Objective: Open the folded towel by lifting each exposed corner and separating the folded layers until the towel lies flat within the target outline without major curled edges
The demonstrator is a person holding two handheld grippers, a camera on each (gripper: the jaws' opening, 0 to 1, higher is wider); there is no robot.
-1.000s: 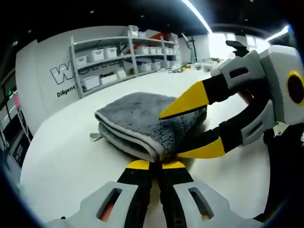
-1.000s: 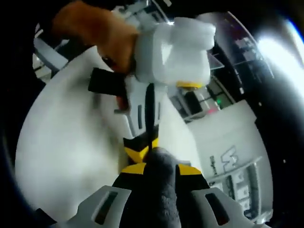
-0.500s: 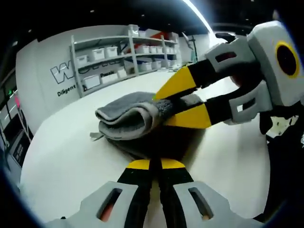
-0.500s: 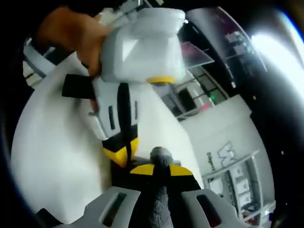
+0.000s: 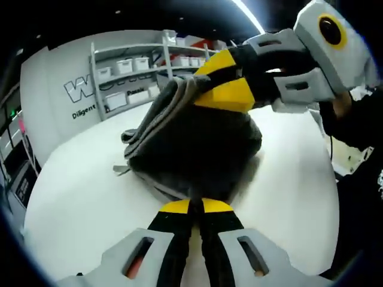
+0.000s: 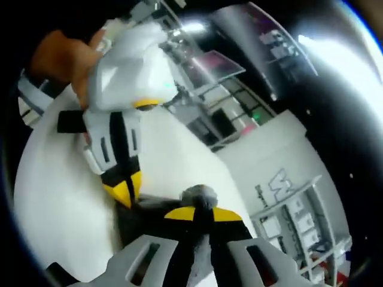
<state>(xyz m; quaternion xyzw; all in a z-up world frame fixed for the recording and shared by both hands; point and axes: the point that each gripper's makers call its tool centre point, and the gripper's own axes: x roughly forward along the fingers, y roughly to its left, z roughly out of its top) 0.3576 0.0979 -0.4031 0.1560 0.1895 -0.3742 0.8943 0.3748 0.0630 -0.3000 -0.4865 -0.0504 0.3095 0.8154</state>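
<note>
Left gripper view: the left tool [image 5: 190, 206] is seen at the bottom with its jaws pressed together, tips meeting at the near bottom edge of the towel [image 5: 191, 143]; whether a layer is pinched there or the tips merely rest against it cannot be told. Just ahead of and above this tool, the top layer of the towel is held raised in the right tool [image 5: 224, 81], whose yellow jaws are clamped on a bunched corner. The rest of the towel lies on the white surface [image 5: 78, 197]. A slip is judged the main risk: the bunched corner could be pulled from the right tool if the lift outruns the left tool's hold, or the whole bundle could be dragged instead of the layers being parted. A curled edge could be left if more than one layer has been taken. The underside of the raised flap is in shadow, and no target outline can be made out.

Right gripper view: the right tool [image 6: 195, 210] is shown closed on a grey tuft of towel [image 6: 198, 194]. The left tool [image 6: 124, 190] is seen to its left, jaws together, pointing down at the dark cloth. How many layers are gripped is hidden by the jaws
</note>
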